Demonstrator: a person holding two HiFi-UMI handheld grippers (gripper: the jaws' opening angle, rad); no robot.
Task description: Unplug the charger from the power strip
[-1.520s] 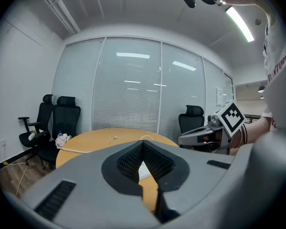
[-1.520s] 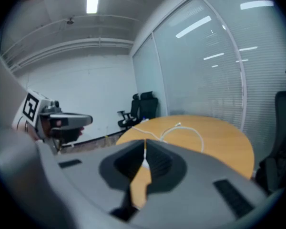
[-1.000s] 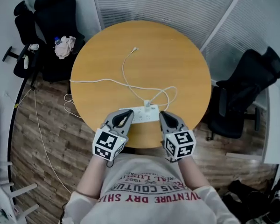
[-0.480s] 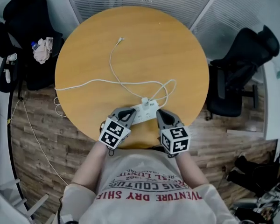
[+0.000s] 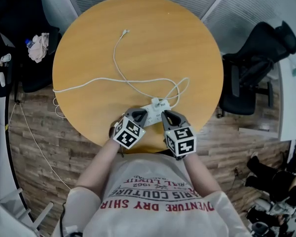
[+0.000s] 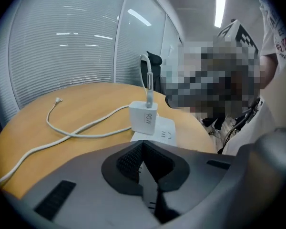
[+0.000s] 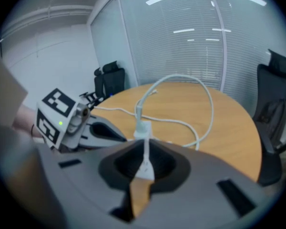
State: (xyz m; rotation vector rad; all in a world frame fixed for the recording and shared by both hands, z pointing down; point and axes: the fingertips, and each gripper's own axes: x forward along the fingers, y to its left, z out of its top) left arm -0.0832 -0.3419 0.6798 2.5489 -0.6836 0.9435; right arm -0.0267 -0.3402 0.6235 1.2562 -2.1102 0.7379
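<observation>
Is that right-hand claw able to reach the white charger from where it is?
Probably yes. The right gripper points straight at the charger, with nothing between them; its fingers are shut, so they would need to open first.

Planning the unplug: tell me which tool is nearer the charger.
Right. The right tool sits just before the charger; the left tool is farther off, along the power strip.

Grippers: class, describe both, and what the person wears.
The left gripper and right gripper are grey shells with dark ribbed pads, each carrying a white cube with black square markers. The person wears a white short-sleeved T-shirt with red lettering.
</observation>
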